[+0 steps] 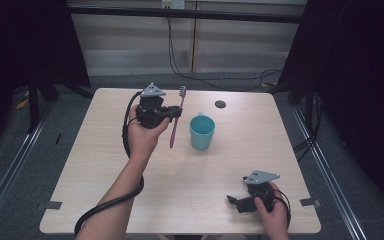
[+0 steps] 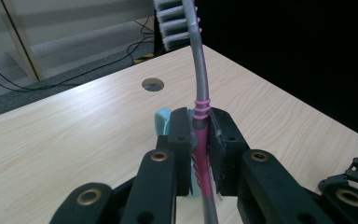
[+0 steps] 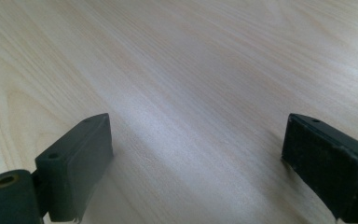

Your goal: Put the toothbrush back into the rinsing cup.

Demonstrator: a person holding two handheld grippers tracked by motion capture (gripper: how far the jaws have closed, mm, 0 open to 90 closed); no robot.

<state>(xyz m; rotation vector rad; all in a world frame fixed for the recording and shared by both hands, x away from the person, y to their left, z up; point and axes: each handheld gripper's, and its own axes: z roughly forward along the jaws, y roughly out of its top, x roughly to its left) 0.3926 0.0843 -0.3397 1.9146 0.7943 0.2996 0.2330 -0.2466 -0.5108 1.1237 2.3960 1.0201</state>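
Observation:
A pink and grey toothbrush [image 1: 176,117] is held upright in the air, bristles up, with my left gripper [image 1: 174,113] shut on its handle. In the left gripper view the toothbrush [image 2: 200,84] rises between the jaws, and my left gripper [image 2: 199,140] clamps its pink grip. A light blue cup [image 1: 201,131] stands upright on the table just right of the brush; the blue cup [image 2: 162,120] peeks out behind the left jaw. My right gripper [image 1: 235,201] rests near the front right of the table, open with nothing between its jaws, as my right gripper [image 3: 198,154] shows over bare wood.
The light wooden table [image 1: 105,165] has a round dark cable hole [image 1: 220,104] near its far edge. Black cables trail on the floor beyond the table. Dark curtains flank both sides.

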